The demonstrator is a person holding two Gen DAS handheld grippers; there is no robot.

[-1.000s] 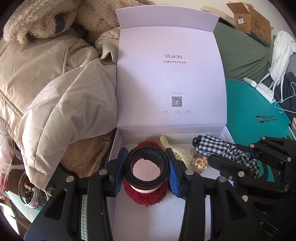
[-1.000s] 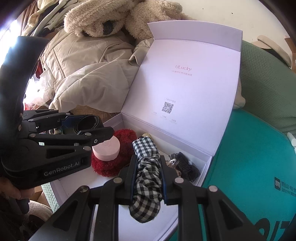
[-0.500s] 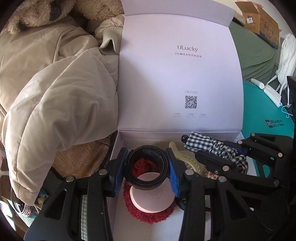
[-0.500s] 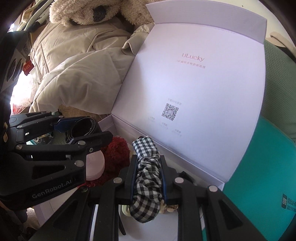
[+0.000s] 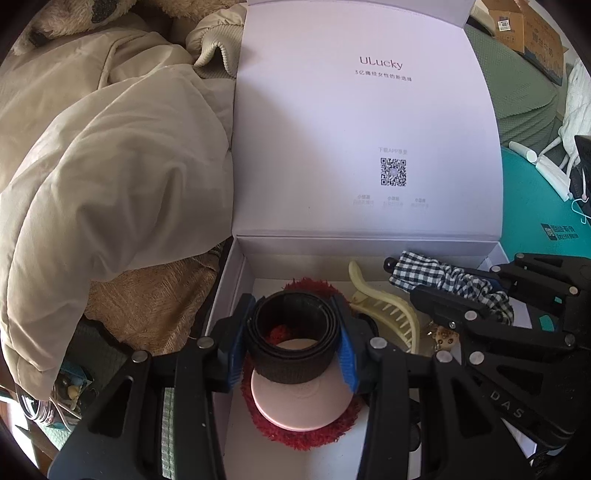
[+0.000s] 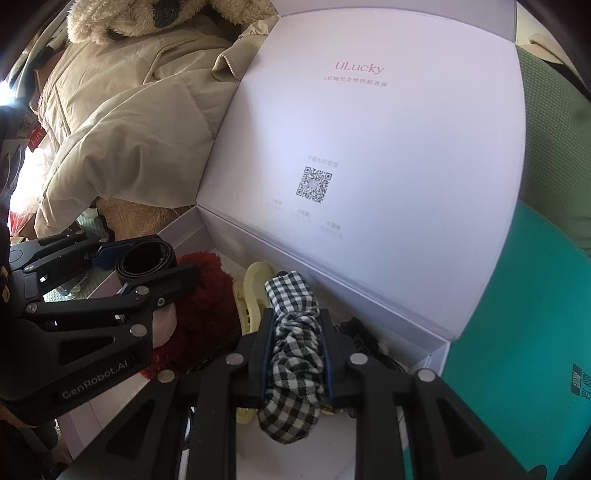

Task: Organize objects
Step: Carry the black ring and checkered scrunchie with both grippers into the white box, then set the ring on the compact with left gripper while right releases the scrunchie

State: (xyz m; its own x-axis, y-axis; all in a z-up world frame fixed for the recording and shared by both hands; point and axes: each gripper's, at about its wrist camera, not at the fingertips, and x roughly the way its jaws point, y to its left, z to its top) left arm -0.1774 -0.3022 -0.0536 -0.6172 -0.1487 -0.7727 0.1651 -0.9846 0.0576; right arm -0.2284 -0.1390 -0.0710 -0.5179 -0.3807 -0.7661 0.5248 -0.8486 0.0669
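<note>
My left gripper (image 5: pixel 293 338) is shut on a coiled black band (image 5: pixel 293 354), held just above a pink round case (image 5: pixel 299 404) that rests on a red fluffy scrunchie (image 5: pixel 306 435) inside the open white box (image 5: pixel 236 280). My right gripper (image 6: pixel 297 339) is shut on a black-and-white checked scrunchie (image 6: pixel 293 354) over the box's right half. In the left wrist view the checked scrunchie (image 5: pixel 443 278) hangs above a cream hair claw (image 5: pixel 384 306). A small beaded trinket (image 5: pixel 445 336) lies beside the claw. The left gripper (image 6: pixel 147 264) shows at the left of the right wrist view.
The box's lid (image 5: pixel 365 129) stands upright at the back, printed with a QR code. A beige padded jacket (image 5: pixel 110 166) and a plush toy (image 6: pixel 147 18) crowd the left. A teal surface (image 6: pixel 517 295) lies right of the box, with a green cushion (image 5: pixel 517 92) behind.
Both grippers have moved forward and down into the box, each keeping its hold. The black band now hangs low over the pink case, and the checked scrunchie is over the hair claw.
</note>
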